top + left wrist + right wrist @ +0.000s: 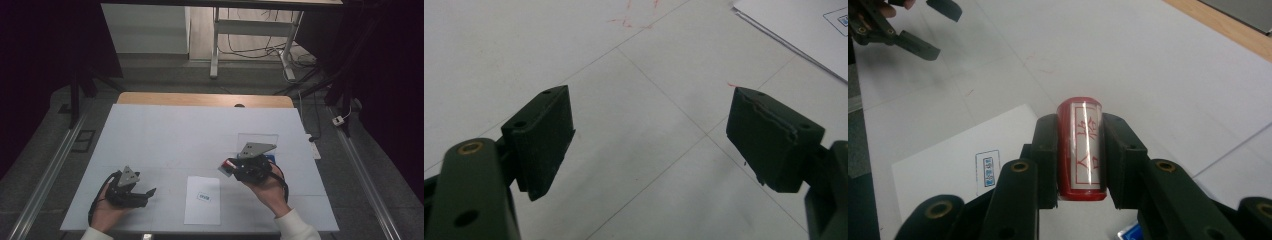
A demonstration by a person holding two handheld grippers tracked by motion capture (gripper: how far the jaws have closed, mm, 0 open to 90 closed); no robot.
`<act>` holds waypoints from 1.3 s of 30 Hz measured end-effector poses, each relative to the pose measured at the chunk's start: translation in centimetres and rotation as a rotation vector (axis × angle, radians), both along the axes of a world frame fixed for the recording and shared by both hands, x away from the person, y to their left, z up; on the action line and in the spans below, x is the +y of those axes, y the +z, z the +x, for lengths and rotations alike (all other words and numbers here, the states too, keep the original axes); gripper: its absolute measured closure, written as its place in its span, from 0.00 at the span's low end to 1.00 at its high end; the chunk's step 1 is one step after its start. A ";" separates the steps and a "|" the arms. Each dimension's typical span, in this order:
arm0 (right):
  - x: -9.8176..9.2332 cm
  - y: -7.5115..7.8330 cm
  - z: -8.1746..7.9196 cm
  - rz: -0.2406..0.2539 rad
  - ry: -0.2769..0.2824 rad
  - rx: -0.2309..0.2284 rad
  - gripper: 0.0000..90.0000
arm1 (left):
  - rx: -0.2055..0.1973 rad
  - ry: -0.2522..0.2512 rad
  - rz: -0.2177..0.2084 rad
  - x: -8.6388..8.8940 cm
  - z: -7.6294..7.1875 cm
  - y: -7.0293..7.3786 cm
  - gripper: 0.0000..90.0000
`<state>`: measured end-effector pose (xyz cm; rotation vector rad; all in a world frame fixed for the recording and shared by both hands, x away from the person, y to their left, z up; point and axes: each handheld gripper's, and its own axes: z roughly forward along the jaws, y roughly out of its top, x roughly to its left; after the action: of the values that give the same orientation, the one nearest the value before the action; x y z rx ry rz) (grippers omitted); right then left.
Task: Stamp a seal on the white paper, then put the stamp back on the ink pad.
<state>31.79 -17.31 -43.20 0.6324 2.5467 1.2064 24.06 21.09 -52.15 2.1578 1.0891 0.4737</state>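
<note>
Right tongs point(1081, 150) clamp a red stamp point(1082, 145), its base hidden; left tongs point(649, 140) gape empty.

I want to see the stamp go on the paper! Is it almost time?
Picked up already: the right gripper is clamped on the red stamp, held above the table. The left gripper waits open near the white sheet. That sheet shows a small blue printed box but no red mark that I can see, so the stamping itself probably comes next.
</note>
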 end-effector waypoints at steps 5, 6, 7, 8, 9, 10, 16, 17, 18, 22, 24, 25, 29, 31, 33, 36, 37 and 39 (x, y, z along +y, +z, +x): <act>-0.7 0.4 0.2 0.002 -0.024 -0.011 0.77 | -0.001 0.000 0.005 0.0 0.0 0.0 0.21; -0.8 0.5 0.2 0.002 -0.026 -0.016 0.77 | -0.001 0.001 0.005 0.0 0.0 0.0 0.21; -1.0 0.5 0.3 0.003 -0.031 -0.020 0.77 | 0.000 0.001 0.004 0.0 0.0 0.0 0.21; -1.1 0.6 0.3 0.002 -0.035 -0.023 0.77 | 0.000 0.001 0.004 0.0 0.0 0.0 0.21; -1.3 0.7 0.4 -0.001 -0.043 -0.025 0.77 | 0.000 -0.001 0.004 0.0 0.0 0.0 0.21; -1.5 0.8 0.5 0.003 -0.047 -0.027 0.77 | 0.000 0.002 0.003 0.0 0.0 0.0 0.21; -3.2 0.9 1.3 -0.012 -0.106 -0.040 0.77 | -0.004 0.008 -0.003 0.1 0.0 0.1 0.21; -3.5 0.8 1.5 -0.020 -0.116 -0.042 0.77 | -0.004 0.008 -0.002 0.1 0.0 0.0 0.21; -3.8 0.8 1.6 -0.024 -0.127 -0.043 0.77 | -0.004 0.009 -0.001 0.0 0.0 0.0 0.21; -4.7 0.6 2.2 -0.036 -0.161 -0.045 0.77 | -0.003 0.013 0.003 0.0 0.1 0.0 0.21; -5.1 0.5 2.4 -0.053 -0.179 -0.048 0.77 | -0.003 0.014 0.002 0.0 0.1 0.0 0.21; -5.3 0.3 2.6 -0.051 -0.190 -0.052 0.77 | -0.004 0.014 -0.001 0.0 0.0 0.0 0.21; -6.0 0.0 3.1 -0.094 -0.229 -0.055 0.77 | -0.004 0.013 -0.003 0.1 0.0 0.0 0.21; -6.3 -0.4 3.4 -0.126 -0.246 -0.054 0.77 | -0.004 0.012 -0.003 0.0 0.0 0.0 0.21; -6.5 -0.8 3.7 -0.139 -0.258 -0.047 0.77 | -0.003 0.012 -0.001 0.0 0.0 0.0 0.21; -6.8 -1.3 4.1 -0.144 -0.267 -0.035 0.77 | 0.000 0.011 0.001 0.1 0.1 0.0 0.21; -6.9 -1.4 4.2 -0.152 -0.272 -0.029 0.77 | 0.000 0.011 0.001 0.1 0.1 -0.1 0.21; -6.9 -1.7 4.4 -0.161 -0.275 -0.016 0.77 | 0.003 0.009 0.001 0.0 0.1 -0.1 0.21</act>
<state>36.16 -24.24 -44.94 0.8935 2.4132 0.9017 24.15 21.12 -52.22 2.1561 1.1005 0.4761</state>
